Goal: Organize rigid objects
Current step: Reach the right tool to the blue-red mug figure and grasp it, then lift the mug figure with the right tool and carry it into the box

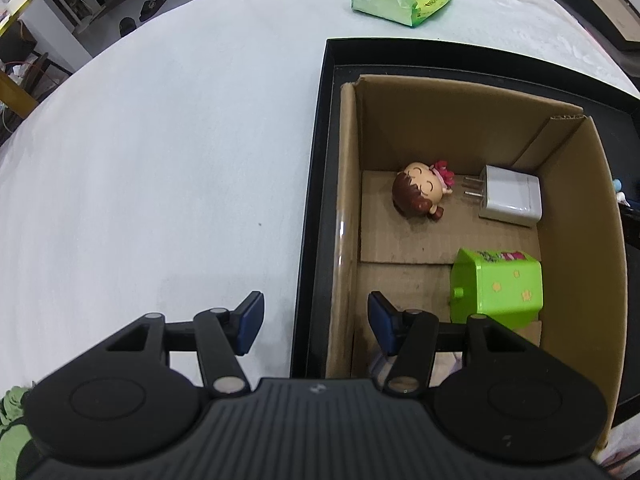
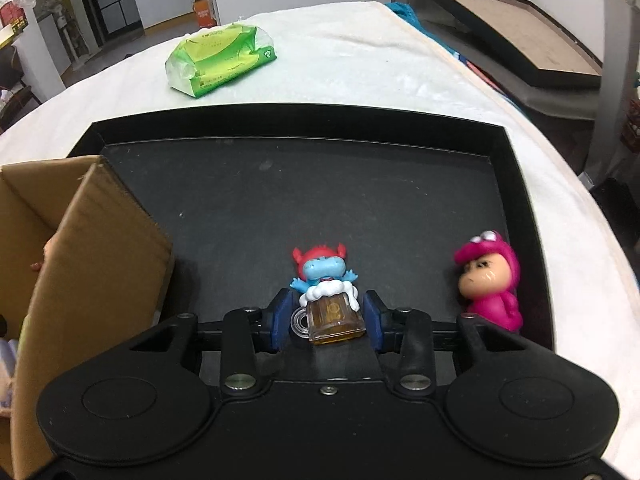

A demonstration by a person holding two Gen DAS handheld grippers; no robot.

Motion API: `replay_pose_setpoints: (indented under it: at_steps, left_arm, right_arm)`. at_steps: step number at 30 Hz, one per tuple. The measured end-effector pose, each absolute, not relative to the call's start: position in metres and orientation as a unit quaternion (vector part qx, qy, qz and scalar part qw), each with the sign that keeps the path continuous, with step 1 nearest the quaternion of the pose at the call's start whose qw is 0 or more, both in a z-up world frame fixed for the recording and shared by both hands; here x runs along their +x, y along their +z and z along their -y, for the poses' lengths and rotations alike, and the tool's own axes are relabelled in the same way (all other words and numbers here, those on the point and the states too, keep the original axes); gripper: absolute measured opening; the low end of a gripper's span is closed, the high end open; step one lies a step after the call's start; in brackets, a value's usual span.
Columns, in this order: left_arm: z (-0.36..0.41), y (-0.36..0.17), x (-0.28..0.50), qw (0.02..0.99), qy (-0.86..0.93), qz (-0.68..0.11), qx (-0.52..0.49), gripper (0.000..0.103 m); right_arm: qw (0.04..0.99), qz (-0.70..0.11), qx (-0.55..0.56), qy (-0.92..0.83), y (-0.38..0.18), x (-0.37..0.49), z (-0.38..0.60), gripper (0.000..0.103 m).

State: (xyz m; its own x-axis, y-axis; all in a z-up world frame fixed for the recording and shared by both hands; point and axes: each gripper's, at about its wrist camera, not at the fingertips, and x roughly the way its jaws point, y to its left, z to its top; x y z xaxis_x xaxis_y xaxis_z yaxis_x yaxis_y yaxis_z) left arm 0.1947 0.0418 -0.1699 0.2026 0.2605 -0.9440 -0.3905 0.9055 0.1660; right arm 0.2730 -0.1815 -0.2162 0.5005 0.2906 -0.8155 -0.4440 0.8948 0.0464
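A blue figure with red horns behind an amber beer mug (image 2: 326, 296) stands on the black tray (image 2: 300, 200), near its front. My right gripper (image 2: 328, 316) is shut on the mug, a blue pad against each side. A pink-hooded figure (image 2: 492, 280) stands to the right of it. In the left wrist view a cardboard box (image 1: 460, 120) inside the tray (image 1: 320, 160) holds a doll head (image 1: 420, 192), a white charger (image 1: 510, 198) and a green house-shaped toy (image 1: 498, 288). My left gripper (image 1: 316, 322) hangs open astride the box's left wall, touching nothing.
A green tissue pack (image 2: 222, 60) lies on the white cloth beyond the tray. The cardboard box (image 2: 100, 248) fills the tray's left side in the right wrist view. A framed board (image 2: 520, 40) leans at the far right, off the table.
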Motion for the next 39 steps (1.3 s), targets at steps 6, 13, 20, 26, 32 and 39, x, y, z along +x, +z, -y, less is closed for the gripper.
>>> replay_pose_setpoints:
  at_steps: [6, 13, 20, 26, 32, 39]
  left_arm:
    - [-0.040, -0.167, 0.186, 0.778, 0.202, -0.591, -0.062, 0.056]
    - [-0.038, -0.164, 0.175, 0.784, 0.193, -0.585, -0.076, 0.056]
    - [-0.039, -0.159, 0.163, 0.788, 0.190, -0.579, -0.086, 0.056]
    - [-0.042, -0.156, 0.160, 0.791, 0.185, -0.576, -0.094, 0.056]
    - [-0.044, -0.155, 0.159, 0.793, 0.182, -0.572, -0.101, 0.056]
    - [-0.042, -0.155, 0.160, 0.792, 0.177, -0.575, -0.104, 0.056]
  right_arm:
    - [0.865, -0.449, -0.070, 0.213, -0.195, 0.259, 0.189, 0.037]
    - [0.862, -0.452, -0.054, 0.222, -0.174, 0.244, 0.197, 0.000]
    - [0.850, -0.476, -0.003, 0.226, -0.178, 0.243, 0.208, 0.010]
    - [0.826, -0.500, 0.022, 0.261, -0.185, 0.228, 0.212, 0.033]
    - [0.812, -0.509, 0.015, 0.284, -0.188, 0.220, 0.205, 0.048]
    - [0.796, -0.519, -0.026, 0.310, -0.197, 0.211, 0.193, 0.049]
